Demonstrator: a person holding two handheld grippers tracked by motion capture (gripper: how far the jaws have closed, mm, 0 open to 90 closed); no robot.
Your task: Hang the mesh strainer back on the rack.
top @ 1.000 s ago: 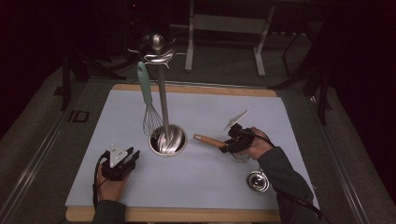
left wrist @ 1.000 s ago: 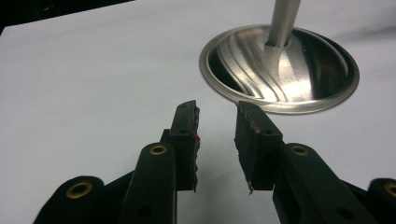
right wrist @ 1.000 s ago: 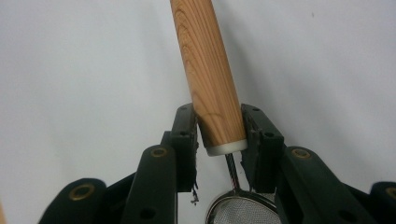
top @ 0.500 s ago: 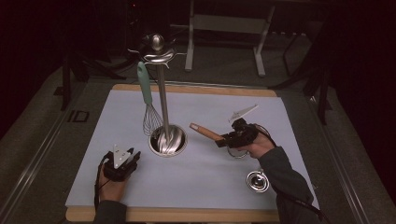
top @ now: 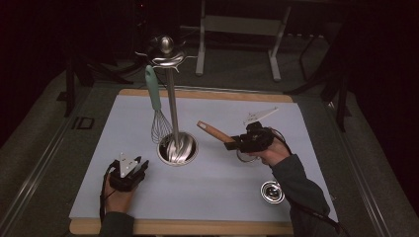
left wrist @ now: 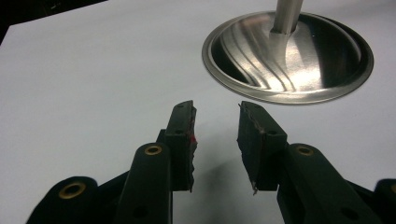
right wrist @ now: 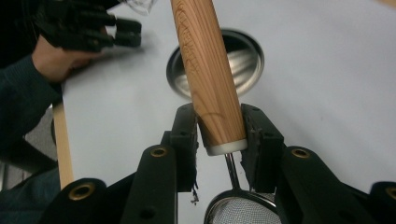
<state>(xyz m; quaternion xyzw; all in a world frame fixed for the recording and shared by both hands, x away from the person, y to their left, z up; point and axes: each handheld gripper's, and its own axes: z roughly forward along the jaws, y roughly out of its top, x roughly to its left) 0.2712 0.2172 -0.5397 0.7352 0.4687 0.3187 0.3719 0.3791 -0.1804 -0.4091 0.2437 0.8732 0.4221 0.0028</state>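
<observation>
Right gripper (right wrist: 219,135), at about four o'clock on the mat, clamps its jaws on the wooden handle (right wrist: 205,70) of a small mesh strainer (right wrist: 240,211), lifted off the surface with the handle pointing toward ten o'clock. Beyond it, near the centre, stands a steel utensil stand (top: 176,148) with a teal-handled whisk (top: 157,111) hanging from its top. Left gripper (left wrist: 215,140), at seven o'clock, rests with jaws parted and empty just short of the stand's round base (left wrist: 289,56).
</observation>
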